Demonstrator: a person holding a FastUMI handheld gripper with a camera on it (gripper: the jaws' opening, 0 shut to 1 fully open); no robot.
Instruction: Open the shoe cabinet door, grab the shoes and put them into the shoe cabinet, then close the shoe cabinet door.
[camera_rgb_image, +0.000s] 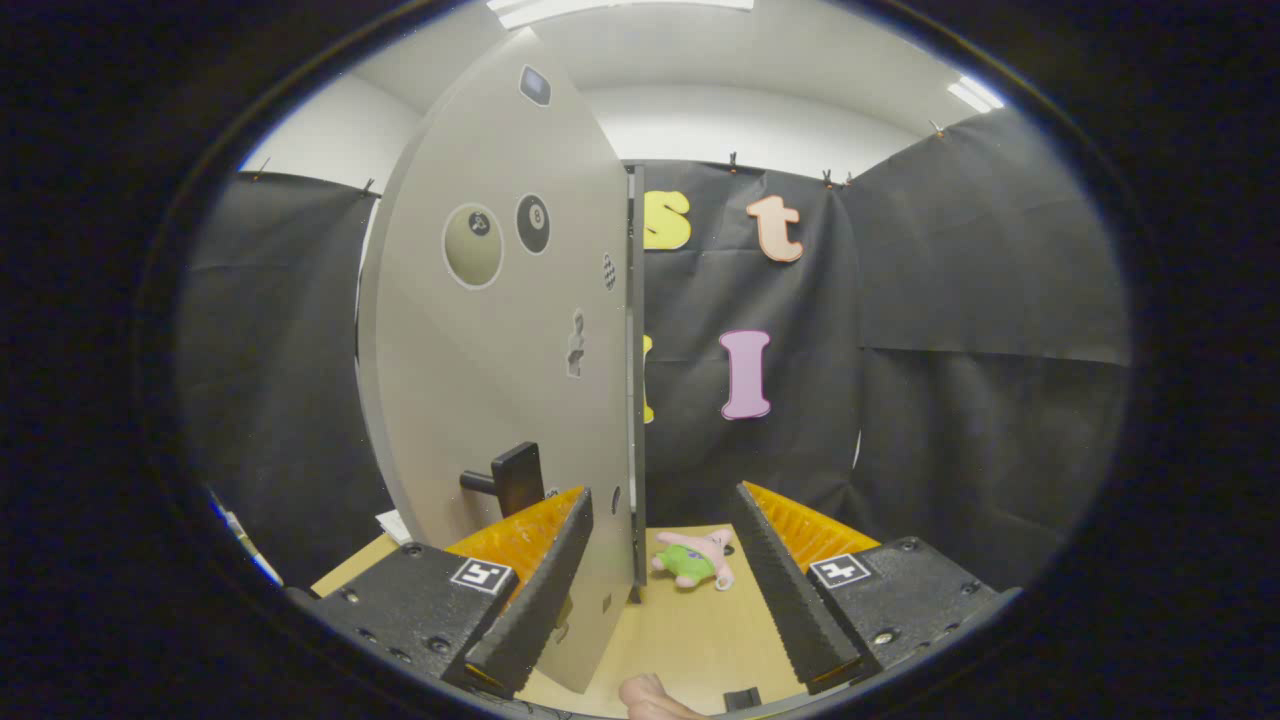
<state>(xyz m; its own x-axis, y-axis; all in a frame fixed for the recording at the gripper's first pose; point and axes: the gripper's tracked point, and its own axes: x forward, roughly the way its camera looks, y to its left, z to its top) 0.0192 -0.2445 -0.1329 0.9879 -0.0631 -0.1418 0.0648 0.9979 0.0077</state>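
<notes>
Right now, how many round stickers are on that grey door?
2 clearly on the cabinet door: a large pale round sticker and a dark ball sticker beside it, both above the handle. The open gripper straddles the door's edge.

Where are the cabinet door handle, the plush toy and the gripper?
door handle (517, 477): gripper view, on its dark flat plate.
plush toy (694, 560): gripper view, on its green middle, between the fingers.
gripper (660, 590): gripper view, midway between the open fingertips.

The cabinet door (500, 350) is plain light grey with a black handle (515, 478) and a few round stickers (473, 245), one olive, one black. The bench (690, 640) is pale wood. Near its back edge sits a pink plush toy (695, 558) in green shorts.
</notes>
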